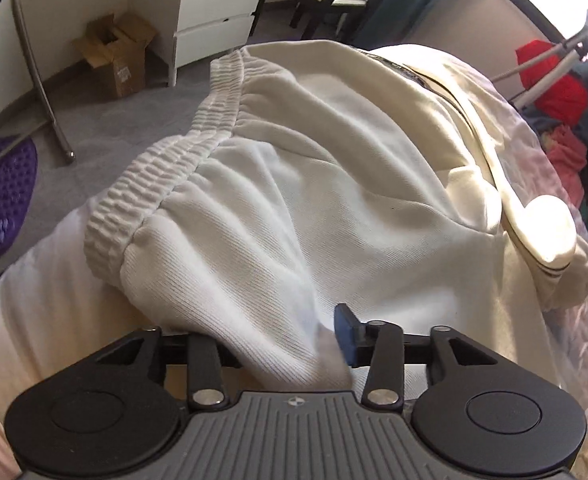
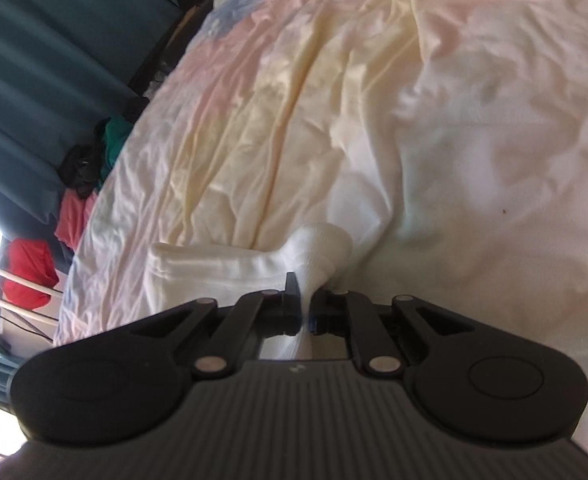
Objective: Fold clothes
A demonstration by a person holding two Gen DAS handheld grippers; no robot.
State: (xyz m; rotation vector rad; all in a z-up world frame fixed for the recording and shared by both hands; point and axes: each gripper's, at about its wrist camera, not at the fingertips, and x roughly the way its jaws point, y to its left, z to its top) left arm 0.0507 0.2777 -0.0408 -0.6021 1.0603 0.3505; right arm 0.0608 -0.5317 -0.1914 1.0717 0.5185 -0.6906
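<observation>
White sweatpants with an elastic waistband and a dark side stripe lie spread on the bed in the left wrist view. My left gripper has a fold of their white fabric between its jaws; only the blue right pad shows, the left pad is hidden by cloth. In the right wrist view my right gripper is shut on a bunched white end of the sweatpants, held just above the pastel bedsheet.
The bed's edge drops to grey carpet on the left, with a purple mat, a cardboard box, white drawers and a chair. A pile of red, pink and green clothes and teal curtains lie beyond the bed.
</observation>
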